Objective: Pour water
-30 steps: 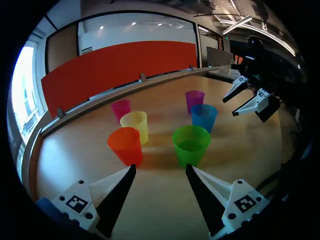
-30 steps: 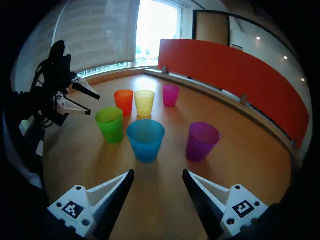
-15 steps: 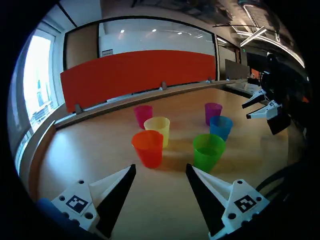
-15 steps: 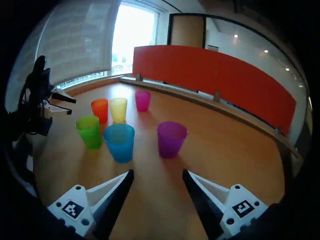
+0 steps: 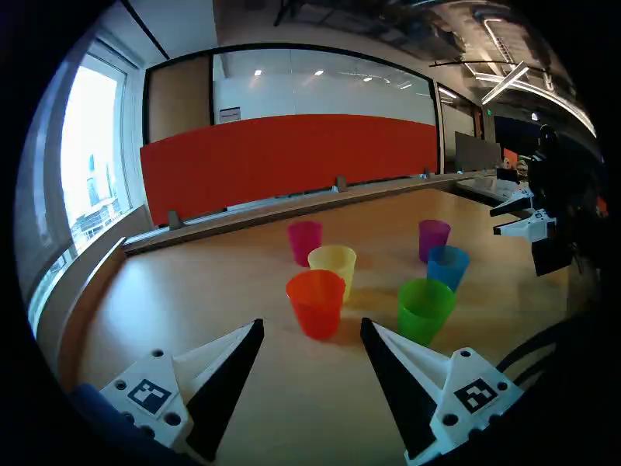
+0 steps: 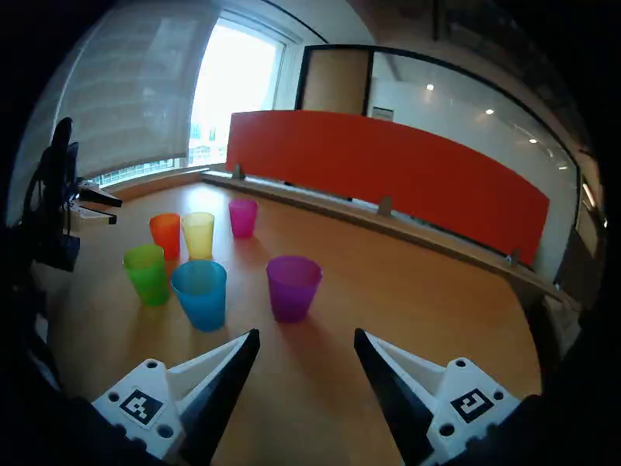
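Six tapered, translucent plastic cups stand upright on a smooth, pale wooden table [image 5: 194,311], grouped near its middle. In the left gripper view, the orange cup [image 5: 316,303] is nearest. The yellow cup [image 5: 334,268] stands just behind it and the pink cup [image 5: 304,241] farther back. To their right, the green cup [image 5: 425,311], blue cup [image 5: 447,266] and purple cup [image 5: 433,237] form a second row. Whether any cup holds water cannot be told.

The left gripper [image 5: 310,326] hovers over the table short of the orange cup. Its pointed white-and-black fingers are spread wide and grip nothing. The right gripper [image 6: 307,335] is likewise spread and empty, with the purple cup just ahead of its fingers. A matte red panel [image 5: 287,155] runs along the table's far edge.
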{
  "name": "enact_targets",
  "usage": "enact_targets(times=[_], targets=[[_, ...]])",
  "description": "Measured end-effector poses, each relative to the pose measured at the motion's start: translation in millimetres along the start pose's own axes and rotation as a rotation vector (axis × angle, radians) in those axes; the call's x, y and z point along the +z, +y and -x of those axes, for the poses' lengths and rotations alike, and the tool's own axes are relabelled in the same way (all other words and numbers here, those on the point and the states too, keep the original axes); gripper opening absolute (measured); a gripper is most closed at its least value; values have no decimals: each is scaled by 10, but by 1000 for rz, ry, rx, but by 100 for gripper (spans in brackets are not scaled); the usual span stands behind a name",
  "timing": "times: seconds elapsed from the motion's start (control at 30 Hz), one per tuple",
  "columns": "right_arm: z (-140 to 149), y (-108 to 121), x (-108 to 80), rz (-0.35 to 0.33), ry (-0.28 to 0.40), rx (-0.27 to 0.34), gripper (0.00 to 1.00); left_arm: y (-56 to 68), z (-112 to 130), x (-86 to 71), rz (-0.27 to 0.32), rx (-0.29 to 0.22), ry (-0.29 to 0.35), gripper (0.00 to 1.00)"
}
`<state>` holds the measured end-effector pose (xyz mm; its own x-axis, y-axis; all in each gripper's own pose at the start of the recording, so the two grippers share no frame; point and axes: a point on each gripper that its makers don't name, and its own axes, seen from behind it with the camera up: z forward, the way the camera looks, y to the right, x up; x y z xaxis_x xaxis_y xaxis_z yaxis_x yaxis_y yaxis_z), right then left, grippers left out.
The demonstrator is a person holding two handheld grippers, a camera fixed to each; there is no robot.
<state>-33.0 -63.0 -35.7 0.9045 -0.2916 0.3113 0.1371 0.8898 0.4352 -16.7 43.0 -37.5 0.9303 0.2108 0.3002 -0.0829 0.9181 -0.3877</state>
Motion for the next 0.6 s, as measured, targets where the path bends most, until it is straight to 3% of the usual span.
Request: enact_targets(times=[0.37, 0.6], targets=[[-153, 271, -63, 123, 89, 42, 94, -222, -193, -76, -68, -35, 77, 92], [-290, 568, -179, 223, 173, 85, 94, -351, -331, -128, -114, -64, 139, 92]])
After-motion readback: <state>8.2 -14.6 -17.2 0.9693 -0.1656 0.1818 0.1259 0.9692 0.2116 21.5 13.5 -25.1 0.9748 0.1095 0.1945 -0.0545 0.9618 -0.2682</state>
